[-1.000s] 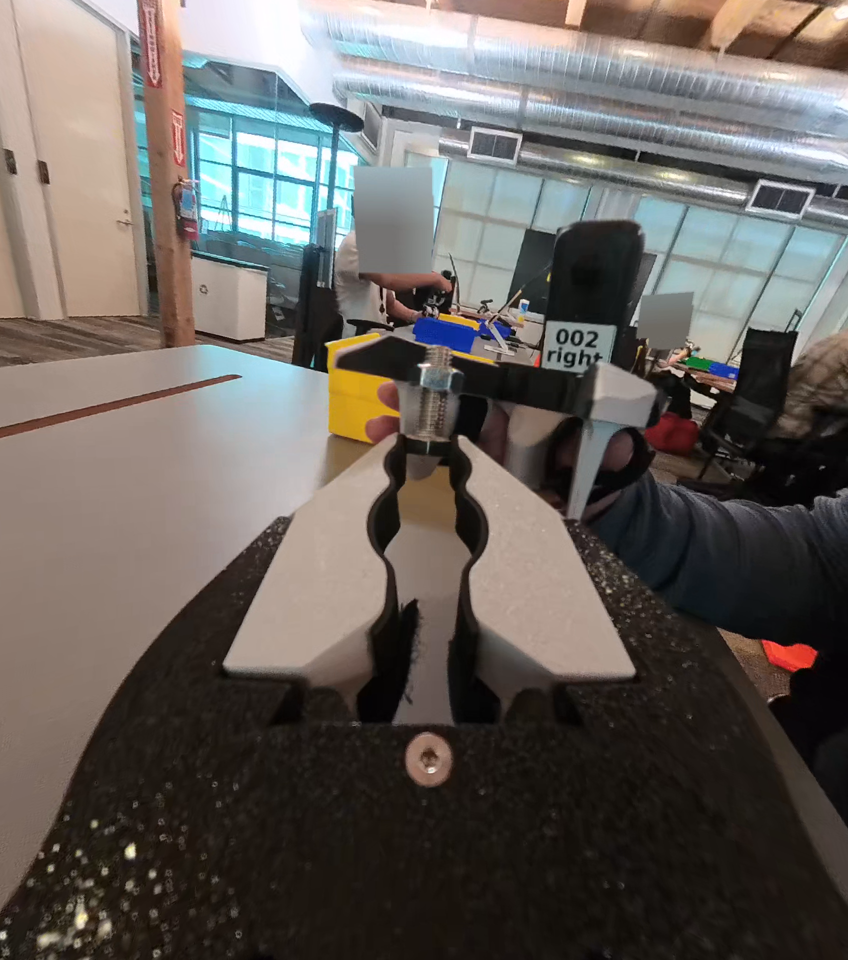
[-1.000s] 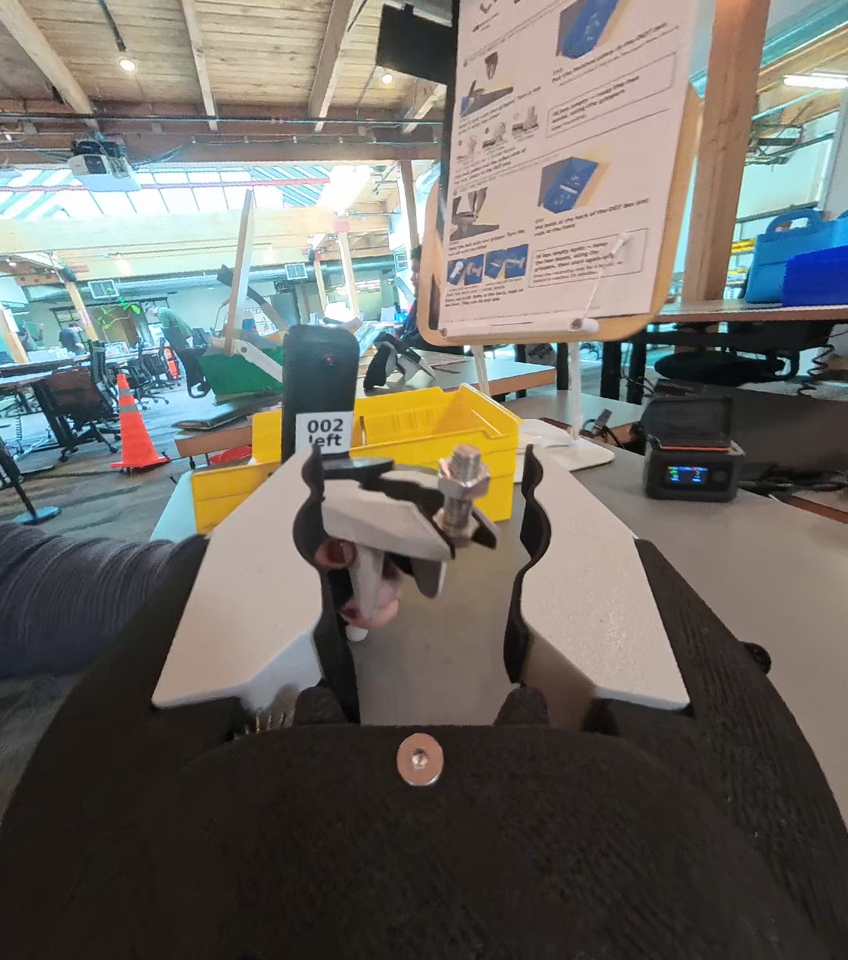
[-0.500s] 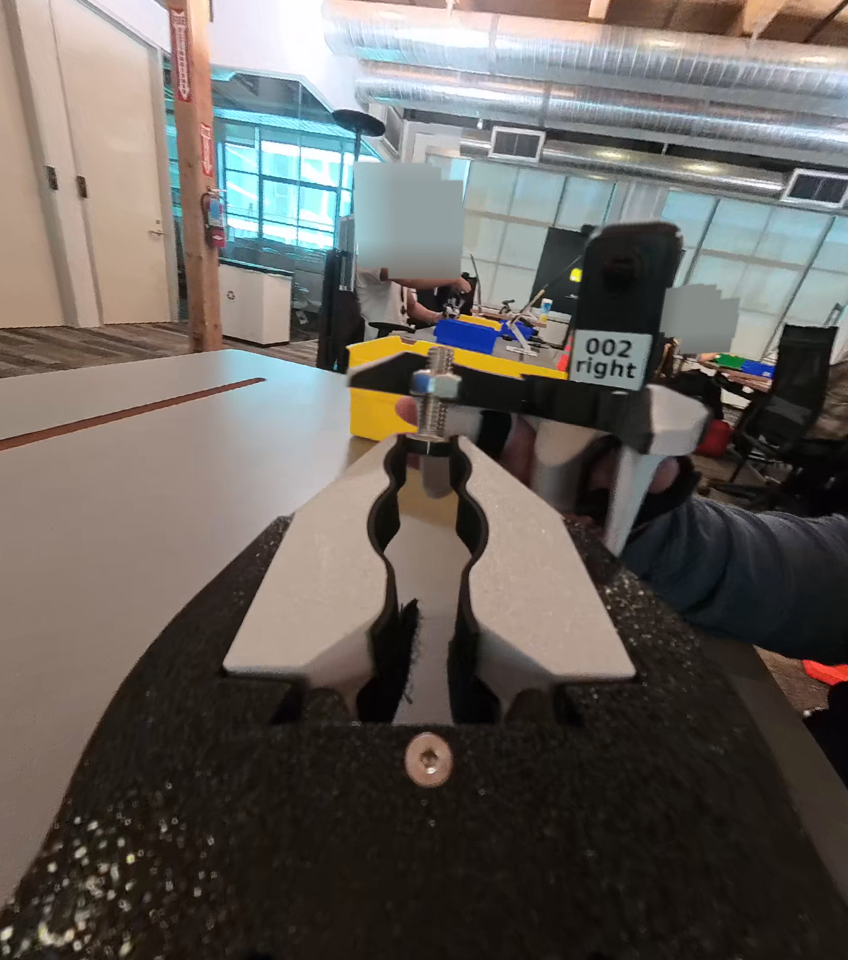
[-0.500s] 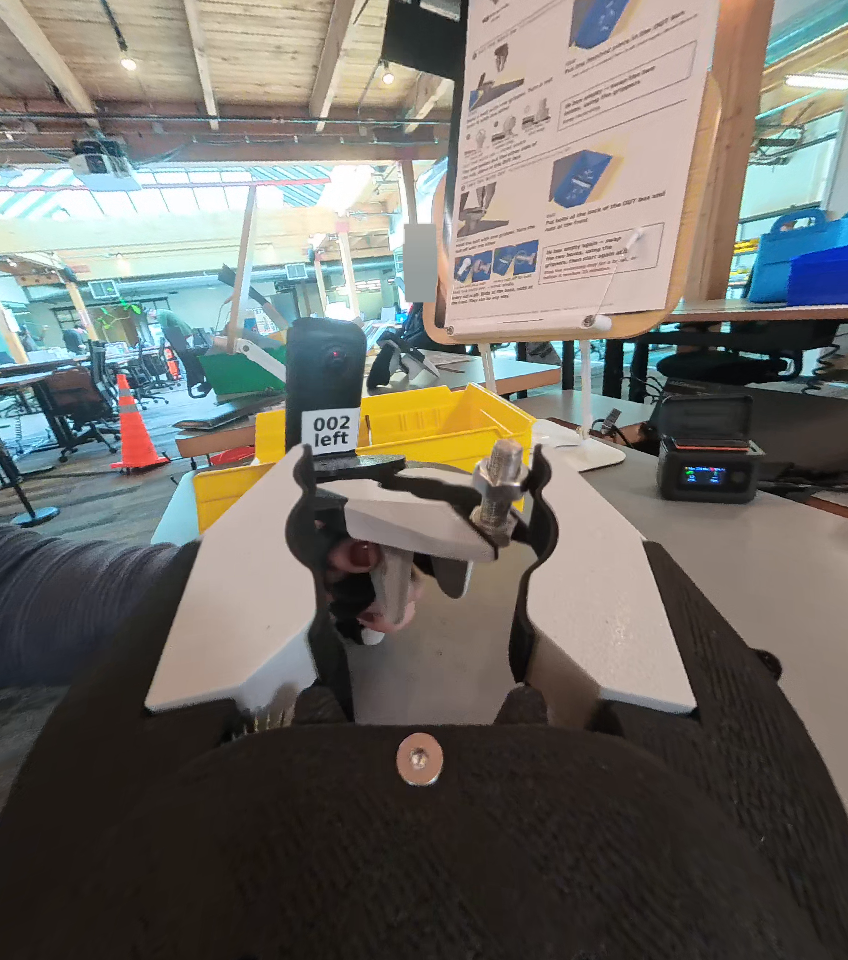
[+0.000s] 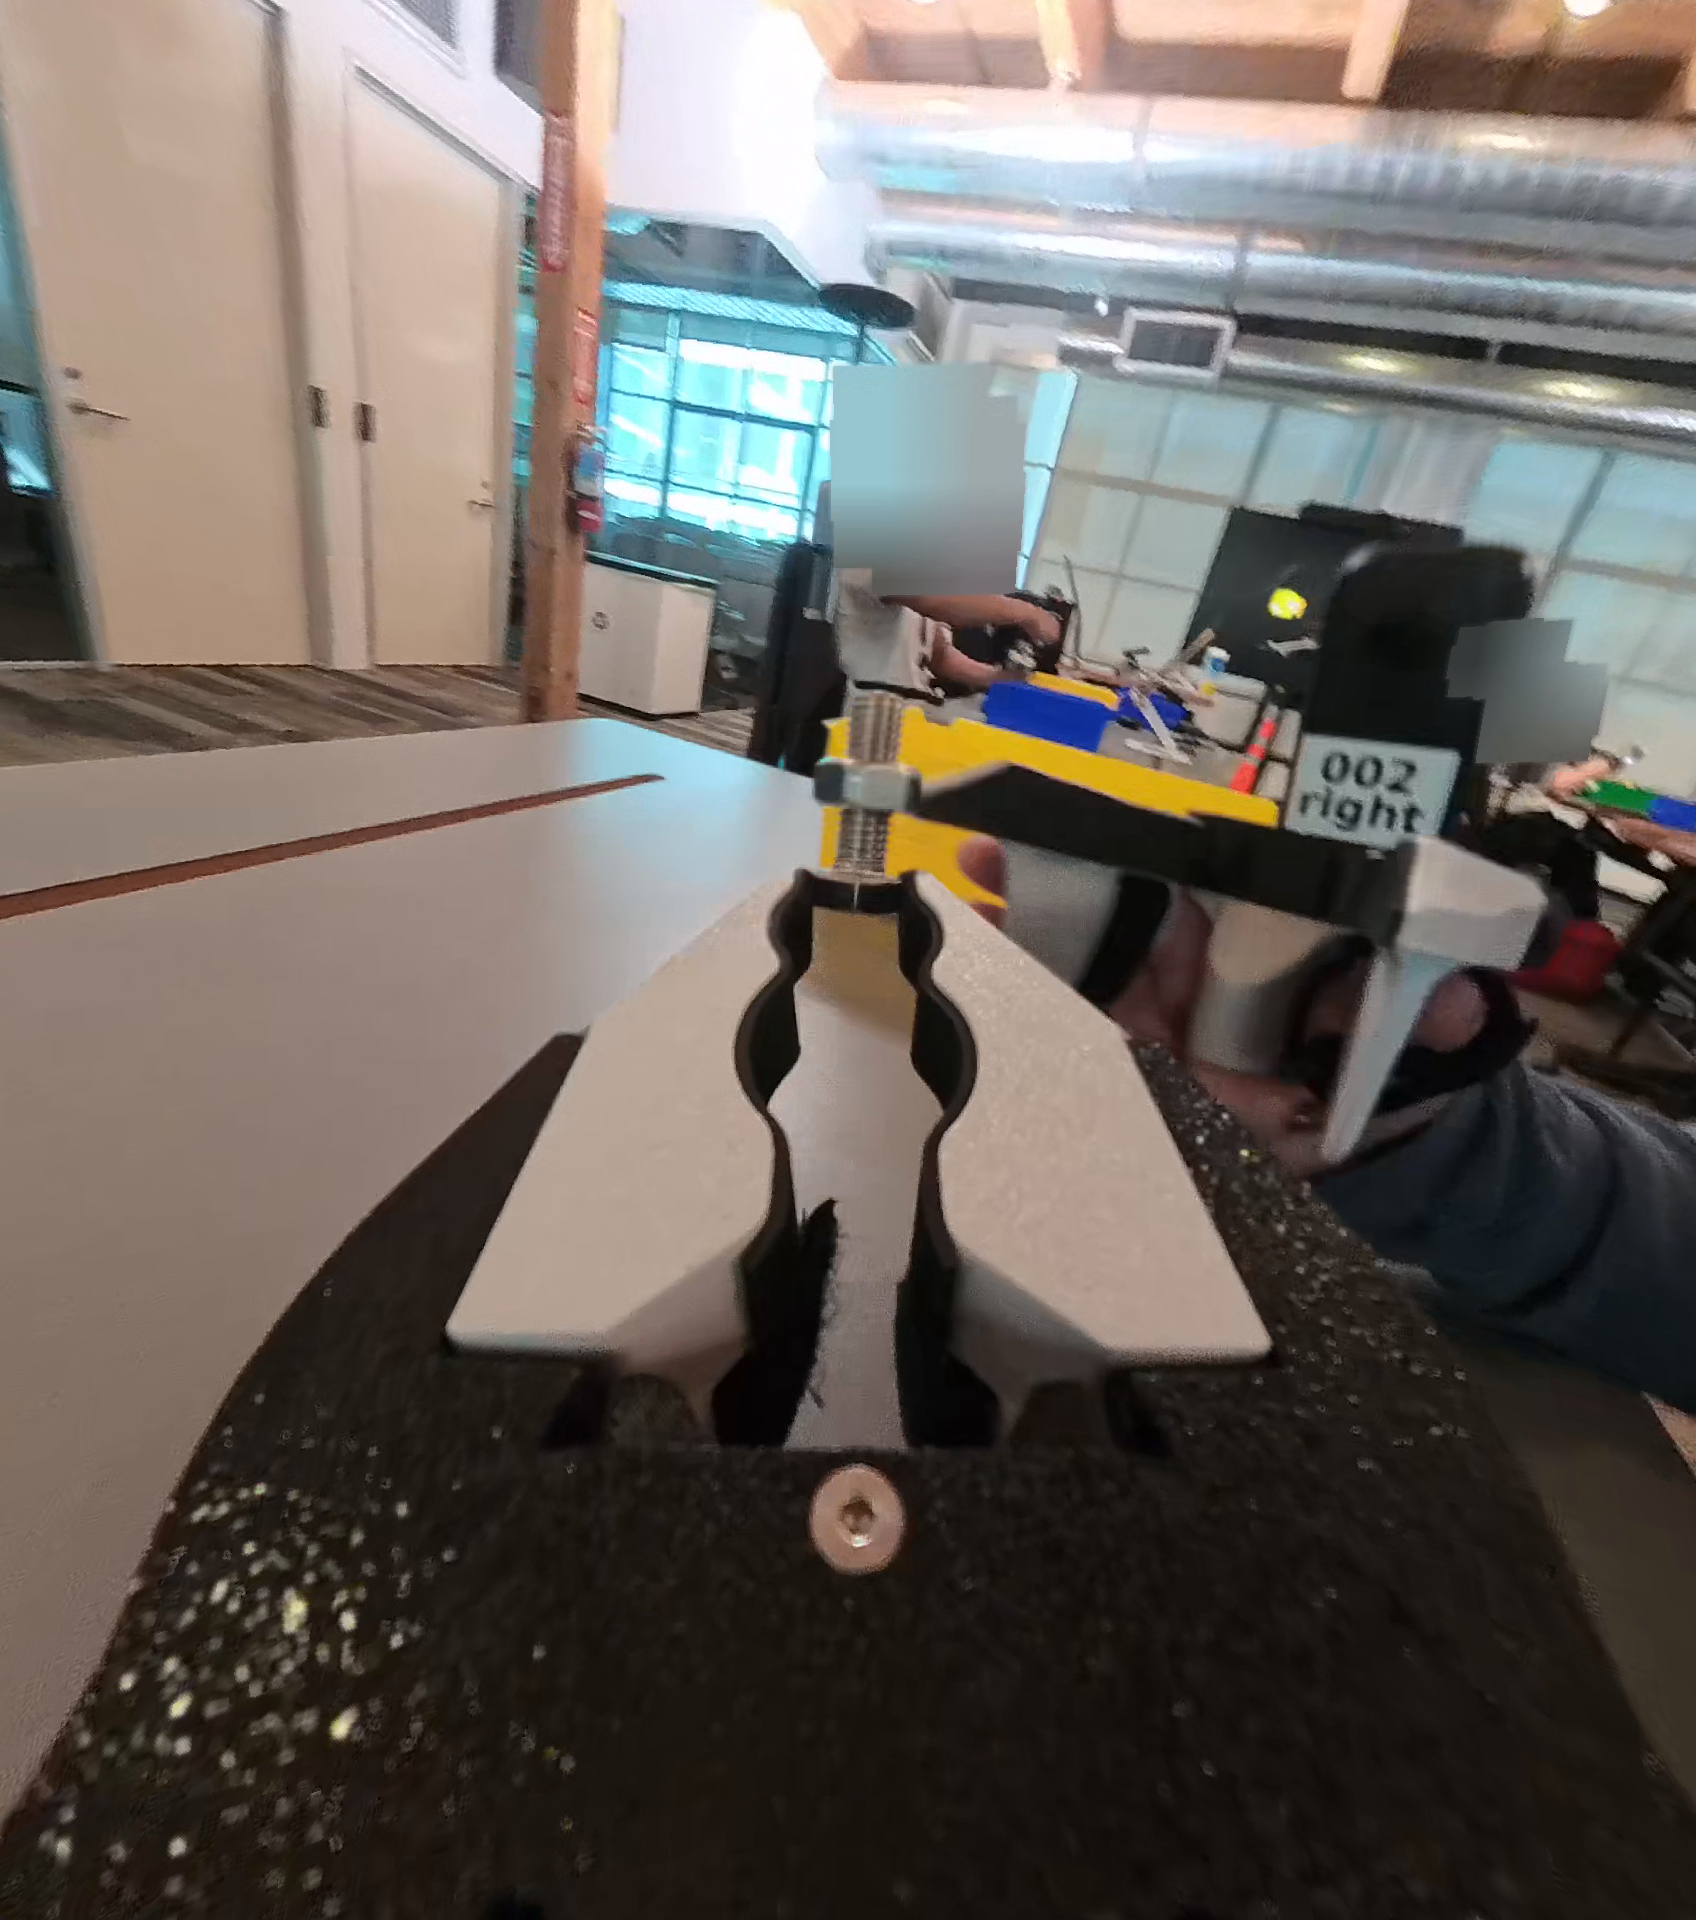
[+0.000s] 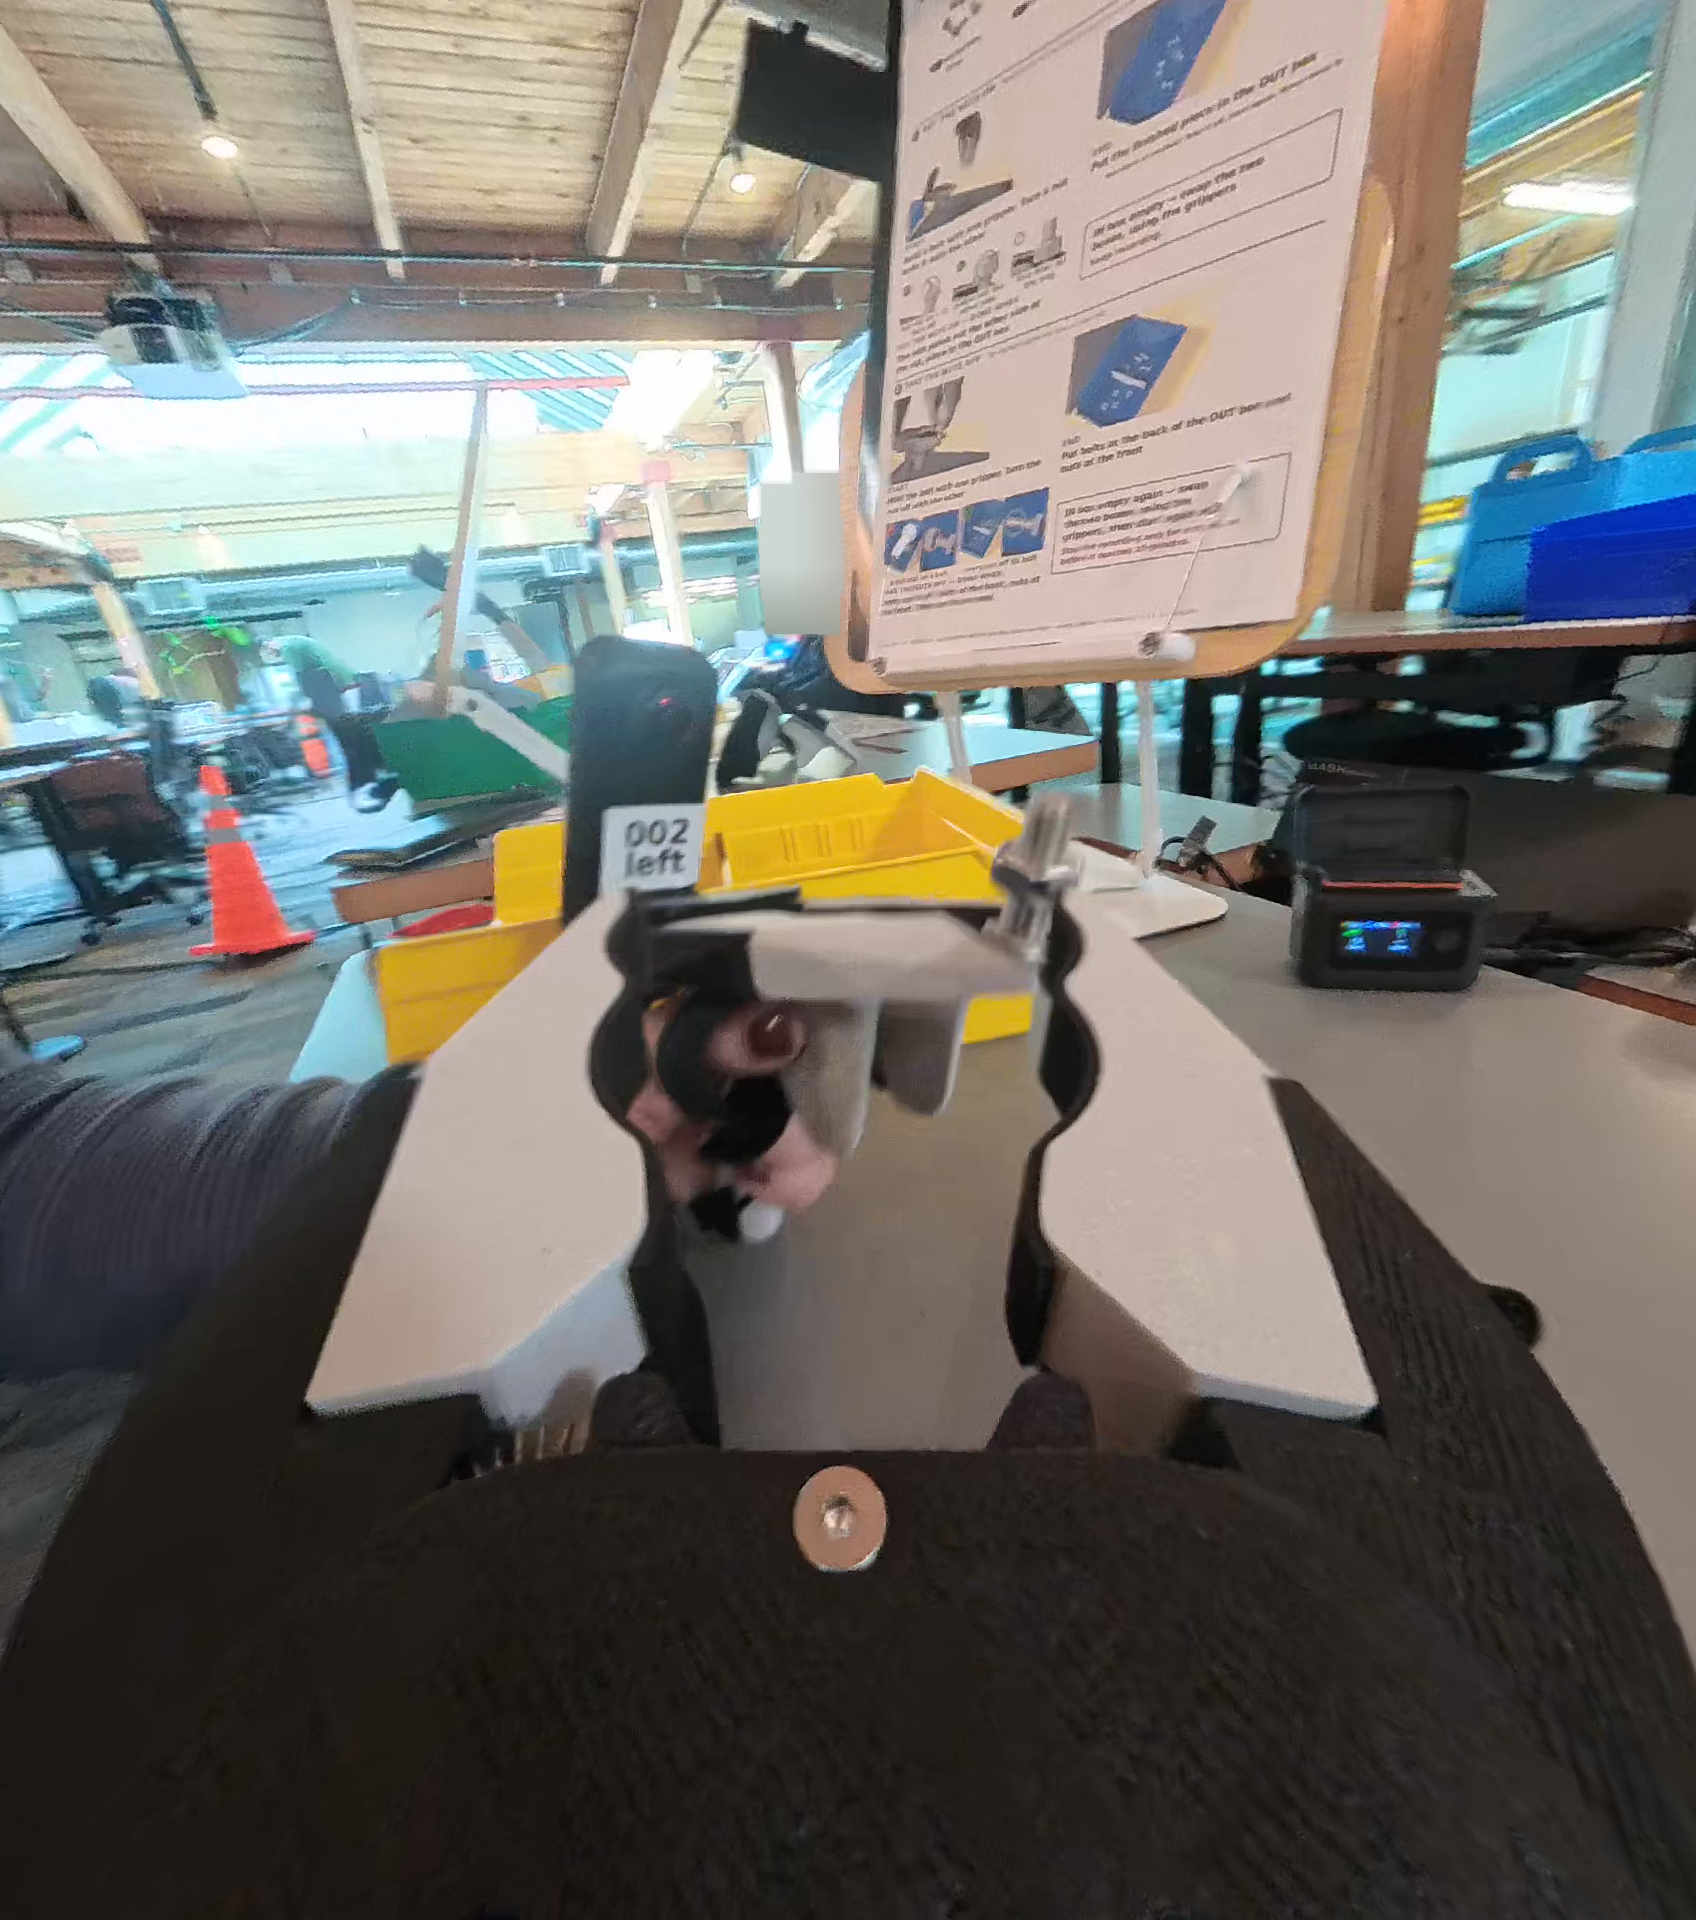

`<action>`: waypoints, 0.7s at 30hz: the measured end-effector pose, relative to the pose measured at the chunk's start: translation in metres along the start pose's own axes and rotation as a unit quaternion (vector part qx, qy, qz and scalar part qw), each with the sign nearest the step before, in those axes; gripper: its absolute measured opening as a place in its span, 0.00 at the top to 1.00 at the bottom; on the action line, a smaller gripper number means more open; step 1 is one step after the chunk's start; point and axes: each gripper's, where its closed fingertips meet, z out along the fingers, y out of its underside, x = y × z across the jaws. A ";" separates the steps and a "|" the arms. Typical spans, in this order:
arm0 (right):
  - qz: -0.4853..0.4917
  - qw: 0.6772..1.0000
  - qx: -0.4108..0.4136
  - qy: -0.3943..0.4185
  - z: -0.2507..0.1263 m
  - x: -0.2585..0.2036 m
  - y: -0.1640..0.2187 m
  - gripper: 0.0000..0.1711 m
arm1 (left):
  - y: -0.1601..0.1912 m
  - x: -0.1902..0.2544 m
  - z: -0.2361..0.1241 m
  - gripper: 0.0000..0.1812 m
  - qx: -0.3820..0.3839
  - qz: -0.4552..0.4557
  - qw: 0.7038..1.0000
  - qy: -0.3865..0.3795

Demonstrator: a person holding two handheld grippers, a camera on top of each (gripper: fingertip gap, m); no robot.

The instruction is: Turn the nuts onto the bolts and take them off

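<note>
Tools (image 5: 856, 902) (image 6: 849, 971) share one bolt (image 5: 865, 792), one nut (image 5: 865, 781).

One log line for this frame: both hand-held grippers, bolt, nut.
left hand-held gripper: shut on bolt, upright | right hand-held gripper: open, one finger beside nut | nut: on thread, mid-shank

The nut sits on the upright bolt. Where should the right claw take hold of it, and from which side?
Grip the nut on two opposite flat faces, coming in level from the side. The bolt stands upright, its lower end clamped in the left claw, so a sideways approach is probably freest. The open right claw is at that height.
</note>
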 end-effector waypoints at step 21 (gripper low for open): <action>0.030 0.996 0.016 0.088 -0.008 0.037 -0.013 0.82 | 0.006 0.014 0.005 0.92 -0.029 0.087 0.996 0.006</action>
